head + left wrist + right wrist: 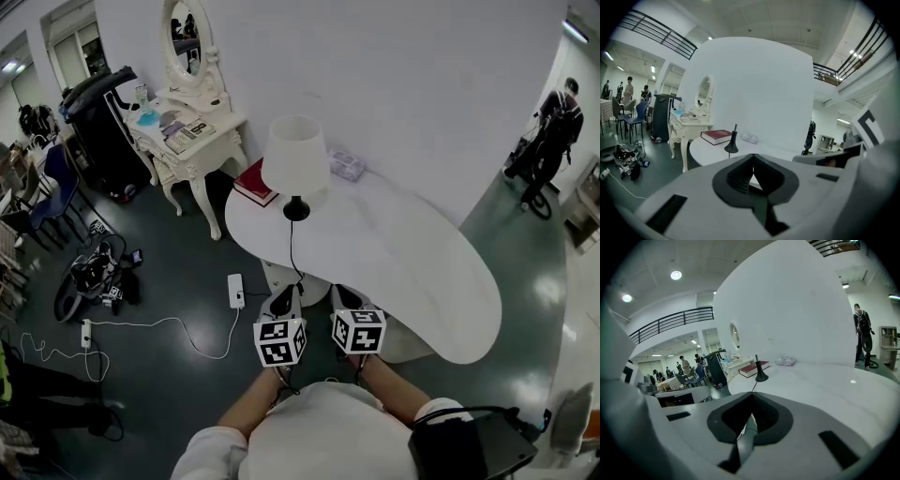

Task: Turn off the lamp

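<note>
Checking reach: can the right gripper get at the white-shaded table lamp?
Probably yes: only bare white tabletop and a thin black cord lie between the right gripper and the white-shaded lamp.

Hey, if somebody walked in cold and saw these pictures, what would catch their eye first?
The lamp with its white shade, standing at the far-left end of the curved white table, beside a red book. Next, the left gripper and right gripper, side by side at the table's near edge, jaws closed, pointing at the lamp.
</note>
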`<act>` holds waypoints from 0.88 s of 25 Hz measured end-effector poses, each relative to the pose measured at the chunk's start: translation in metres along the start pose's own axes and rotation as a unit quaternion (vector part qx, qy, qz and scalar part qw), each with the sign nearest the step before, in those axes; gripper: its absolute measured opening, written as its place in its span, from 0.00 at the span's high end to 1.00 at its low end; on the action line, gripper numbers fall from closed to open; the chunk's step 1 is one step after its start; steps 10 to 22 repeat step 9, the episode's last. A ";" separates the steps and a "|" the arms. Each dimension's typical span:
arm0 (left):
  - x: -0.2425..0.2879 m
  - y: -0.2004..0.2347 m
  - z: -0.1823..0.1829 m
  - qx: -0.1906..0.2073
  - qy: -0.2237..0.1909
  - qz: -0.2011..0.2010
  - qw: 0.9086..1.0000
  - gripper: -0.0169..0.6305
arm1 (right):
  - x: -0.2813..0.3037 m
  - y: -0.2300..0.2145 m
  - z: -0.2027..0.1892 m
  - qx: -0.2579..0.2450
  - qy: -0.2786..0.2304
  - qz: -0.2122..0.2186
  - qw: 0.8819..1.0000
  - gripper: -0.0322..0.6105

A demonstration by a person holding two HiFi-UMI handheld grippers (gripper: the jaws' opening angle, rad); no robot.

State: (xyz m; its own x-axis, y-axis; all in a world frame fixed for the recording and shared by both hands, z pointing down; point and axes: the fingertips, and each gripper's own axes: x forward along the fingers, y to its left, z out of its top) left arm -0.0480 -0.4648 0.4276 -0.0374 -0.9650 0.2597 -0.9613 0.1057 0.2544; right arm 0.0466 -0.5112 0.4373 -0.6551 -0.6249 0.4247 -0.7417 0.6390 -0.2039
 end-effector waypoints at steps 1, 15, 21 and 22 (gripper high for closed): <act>-0.001 -0.001 0.000 0.000 0.001 -0.001 1.000 0.96 | -0.002 0.000 0.000 0.001 0.000 -0.001 1.000 0.95; -0.004 -0.006 -0.008 -0.004 0.008 -0.005 1.000 0.96 | -0.009 -0.002 -0.006 0.005 0.004 -0.005 1.000 0.95; -0.004 -0.006 -0.008 -0.004 0.008 -0.005 1.000 0.96 | -0.009 -0.002 -0.006 0.005 0.004 -0.005 1.000 0.95; -0.004 -0.006 -0.008 -0.004 0.008 -0.005 1.000 0.96 | -0.009 -0.002 -0.006 0.005 0.004 -0.005 1.000 0.95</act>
